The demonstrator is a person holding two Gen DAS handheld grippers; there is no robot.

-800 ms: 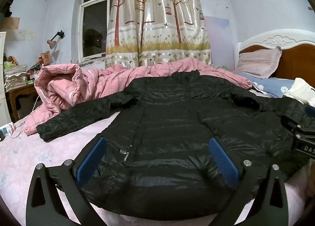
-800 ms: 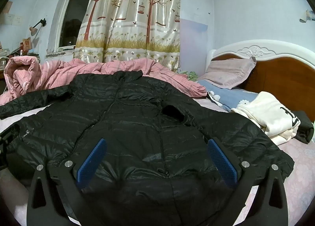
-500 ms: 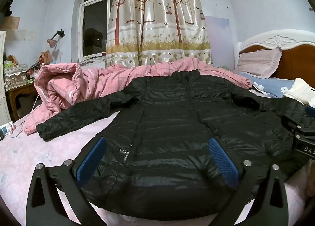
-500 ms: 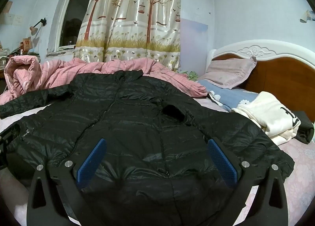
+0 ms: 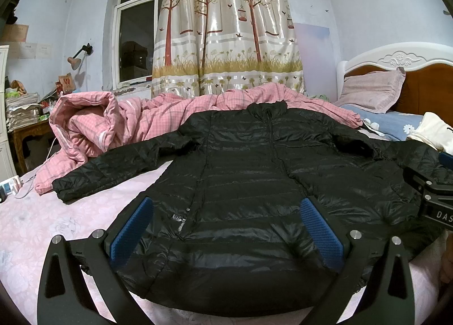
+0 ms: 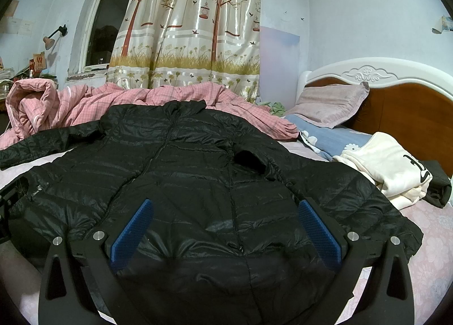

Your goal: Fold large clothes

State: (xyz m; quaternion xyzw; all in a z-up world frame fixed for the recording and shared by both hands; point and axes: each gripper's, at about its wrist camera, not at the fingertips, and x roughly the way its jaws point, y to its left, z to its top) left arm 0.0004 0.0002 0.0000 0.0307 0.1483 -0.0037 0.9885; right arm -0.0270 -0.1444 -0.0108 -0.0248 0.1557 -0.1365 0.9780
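Observation:
A black quilted puffer jacket (image 5: 243, 183) (image 6: 181, 172) lies spread front-up on the bed, collar toward the curtain, hem toward me. Its left sleeve (image 5: 110, 166) stretches out over the pink sheet; the right sleeve (image 6: 345, 197) lies out toward the headboard side. My left gripper (image 5: 226, 206) hovers over the hem's left half, jaws wide open, blue pads (image 5: 131, 231) clear of the fabric. My right gripper (image 6: 223, 209) hovers over the hem's right half, also open with nothing between its pads. The right gripper's body (image 5: 430, 195) shows at the left wrist view's right edge.
A bunched pink checked quilt (image 5: 113, 121) lies behind the jacket. A white garment (image 6: 388, 166) over something black sits right of the jacket, near a blue flowered pillow (image 6: 331, 138) and a pink pillow (image 6: 331, 104). A wooden headboard (image 6: 402, 104) stands at right; a cluttered desk (image 5: 25, 124) at left.

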